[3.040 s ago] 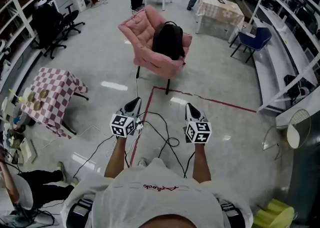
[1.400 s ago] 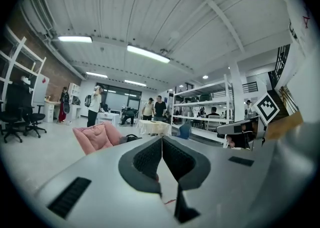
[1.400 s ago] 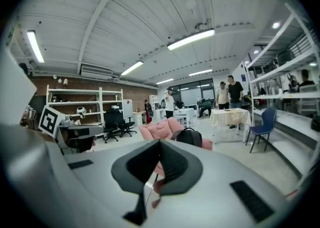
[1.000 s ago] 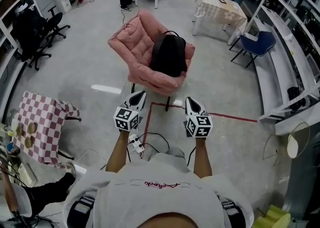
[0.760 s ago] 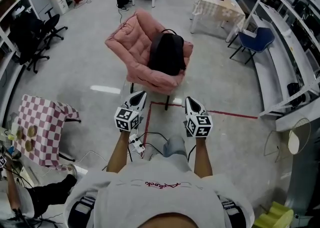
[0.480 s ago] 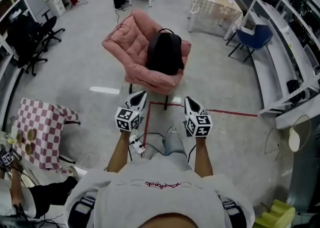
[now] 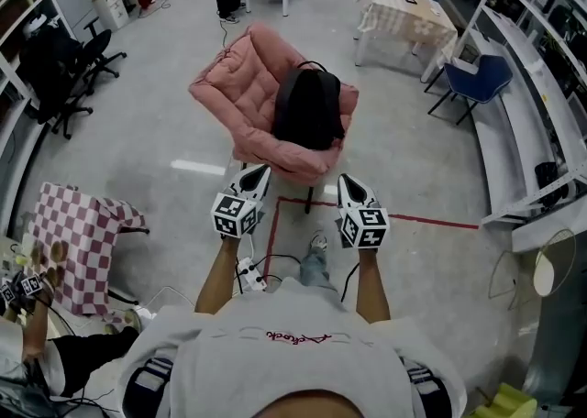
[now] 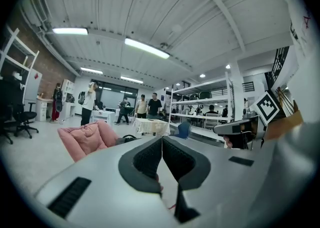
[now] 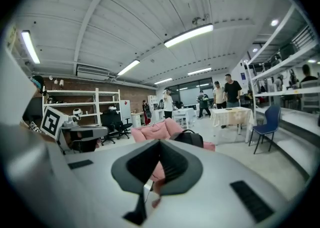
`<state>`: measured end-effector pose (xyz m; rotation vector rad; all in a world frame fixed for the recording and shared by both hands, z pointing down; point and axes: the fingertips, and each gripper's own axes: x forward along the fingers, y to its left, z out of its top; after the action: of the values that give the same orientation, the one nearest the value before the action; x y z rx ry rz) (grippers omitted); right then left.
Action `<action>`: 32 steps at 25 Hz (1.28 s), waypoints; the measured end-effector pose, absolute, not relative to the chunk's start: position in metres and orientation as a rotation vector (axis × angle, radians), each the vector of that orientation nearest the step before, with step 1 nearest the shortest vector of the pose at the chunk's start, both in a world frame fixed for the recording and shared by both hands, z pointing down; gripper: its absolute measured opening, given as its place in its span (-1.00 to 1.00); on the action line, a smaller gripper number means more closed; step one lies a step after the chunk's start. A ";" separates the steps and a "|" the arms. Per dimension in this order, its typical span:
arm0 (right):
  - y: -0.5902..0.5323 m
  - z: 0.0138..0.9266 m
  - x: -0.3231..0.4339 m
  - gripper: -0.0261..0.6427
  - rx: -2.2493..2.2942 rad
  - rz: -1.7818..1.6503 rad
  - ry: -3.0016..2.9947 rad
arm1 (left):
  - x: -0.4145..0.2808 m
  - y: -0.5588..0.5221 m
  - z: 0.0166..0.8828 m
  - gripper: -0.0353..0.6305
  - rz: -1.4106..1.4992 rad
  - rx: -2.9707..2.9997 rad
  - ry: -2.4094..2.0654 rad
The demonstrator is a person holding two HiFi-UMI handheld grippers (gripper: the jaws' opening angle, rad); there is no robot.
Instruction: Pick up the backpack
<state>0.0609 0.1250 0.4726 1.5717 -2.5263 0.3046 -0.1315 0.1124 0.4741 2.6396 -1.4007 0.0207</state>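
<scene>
Head view | backpack point(image 7: 309, 109) leans upright on armchair point(image 7: 240, 86), top handle exposed | left gripper point(image 7: 258, 170), right gripper point(image 7: 347, 181): fingers closed, empty, short of it

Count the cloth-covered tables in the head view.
2: the red-checked table at lower left, the beige-clothed table at upper right beyond the pink armchair. Others may be hidden.

1. Bare floor point(image 7: 174, 132) lies open left and right of the pink armchair point(image 7: 240, 86).
2. The backpack point(image 7: 307, 109) stands on the seat, free above and in front, while the backrest and arm cushions close it in behind.
3. Cables point(image 7: 280, 260) and a power strip point(image 7: 249, 272) lie near the person's feet.
4. The checked table point(image 7: 81, 233) sits well off left, and the blue chair point(image 7: 472, 77) well off right.
</scene>
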 end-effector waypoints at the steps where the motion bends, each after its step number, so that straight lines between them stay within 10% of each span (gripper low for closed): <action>1: 0.116 0.472 0.062 -0.87 1.569 0.304 -2.529 | -0.131 0.103 0.474 -0.86 0.023 2.640 -1.404; 32: -0.196 0.471 0.143 -0.87 1.417 0.372 -2.624 | -0.043 -0.191 0.447 -0.86 0.082 2.590 -1.557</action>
<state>0.1432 -0.1957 0.4711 1.4168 -2.6239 0.3722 -0.0428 -0.1910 0.4470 2.5902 -1.5569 0.0824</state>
